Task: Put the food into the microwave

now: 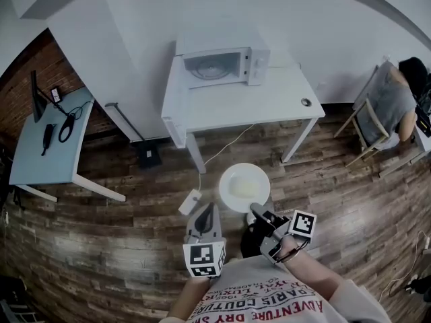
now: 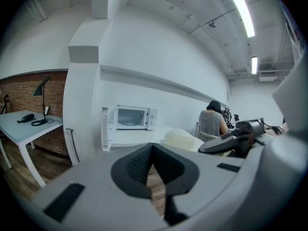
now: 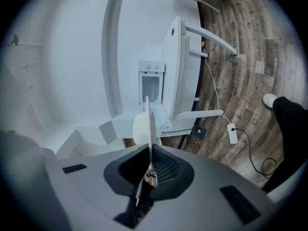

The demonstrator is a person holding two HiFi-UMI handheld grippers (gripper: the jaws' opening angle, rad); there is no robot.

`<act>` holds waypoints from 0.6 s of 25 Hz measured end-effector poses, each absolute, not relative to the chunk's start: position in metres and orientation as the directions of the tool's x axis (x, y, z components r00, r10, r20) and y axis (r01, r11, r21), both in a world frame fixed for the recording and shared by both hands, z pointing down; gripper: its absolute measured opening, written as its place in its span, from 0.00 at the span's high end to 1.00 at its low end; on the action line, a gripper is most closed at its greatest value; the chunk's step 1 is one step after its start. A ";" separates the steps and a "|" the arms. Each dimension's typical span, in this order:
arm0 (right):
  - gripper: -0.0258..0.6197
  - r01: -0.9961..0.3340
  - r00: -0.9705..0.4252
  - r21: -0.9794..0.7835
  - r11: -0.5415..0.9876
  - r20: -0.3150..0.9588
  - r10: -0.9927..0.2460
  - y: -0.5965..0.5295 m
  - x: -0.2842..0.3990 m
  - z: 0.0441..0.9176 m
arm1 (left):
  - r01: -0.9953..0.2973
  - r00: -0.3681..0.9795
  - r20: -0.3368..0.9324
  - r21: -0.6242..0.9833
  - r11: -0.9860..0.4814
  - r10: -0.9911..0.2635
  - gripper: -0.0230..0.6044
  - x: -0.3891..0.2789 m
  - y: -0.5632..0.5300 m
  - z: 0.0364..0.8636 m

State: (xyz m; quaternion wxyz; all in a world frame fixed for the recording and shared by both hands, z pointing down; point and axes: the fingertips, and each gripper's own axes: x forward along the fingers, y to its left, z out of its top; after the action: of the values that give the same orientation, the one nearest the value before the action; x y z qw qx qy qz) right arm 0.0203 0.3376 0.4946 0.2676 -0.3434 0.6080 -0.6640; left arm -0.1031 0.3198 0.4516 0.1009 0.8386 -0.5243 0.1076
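Note:
A white plate (image 1: 232, 180) with pale food (image 1: 246, 188) on it hangs over the wooden floor in front of me. My right gripper (image 1: 258, 212) is shut on its near rim. The right gripper view shows the plate (image 3: 144, 125) edge-on, rising from between the jaws. My left gripper (image 1: 206, 210) is beside the plate's left side, shut and holding nothing. From the left gripper view, the plate (image 2: 183, 139) lies to the right. The white microwave (image 1: 223, 62) stands on a white table (image 1: 269, 106) ahead, and its door (image 2: 105, 128) is swung open to the left.
A pale blue desk (image 1: 47, 147) with a lamp and cables stands at the left. A person (image 1: 397, 99) sits on a chair at the far right. On the floor near my left gripper lies a white power strip (image 1: 190, 201), its cord running toward the table. A black box (image 1: 149, 155) sits by the wall.

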 end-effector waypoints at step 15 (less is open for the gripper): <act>0.93 -0.077 -0.719 -0.990 -0.114 0.134 -0.682 0.114 0.095 0.478 | -0.930 0.358 0.257 0.021 -0.366 -0.897 0.96 -0.013 0.101 0.424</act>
State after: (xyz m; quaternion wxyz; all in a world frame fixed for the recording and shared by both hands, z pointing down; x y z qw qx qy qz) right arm 0.0953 0.1137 0.4779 0.2218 -0.3024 0.6274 -0.6824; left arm -0.0126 0.1008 0.4238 0.0815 0.8201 -0.5572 0.1015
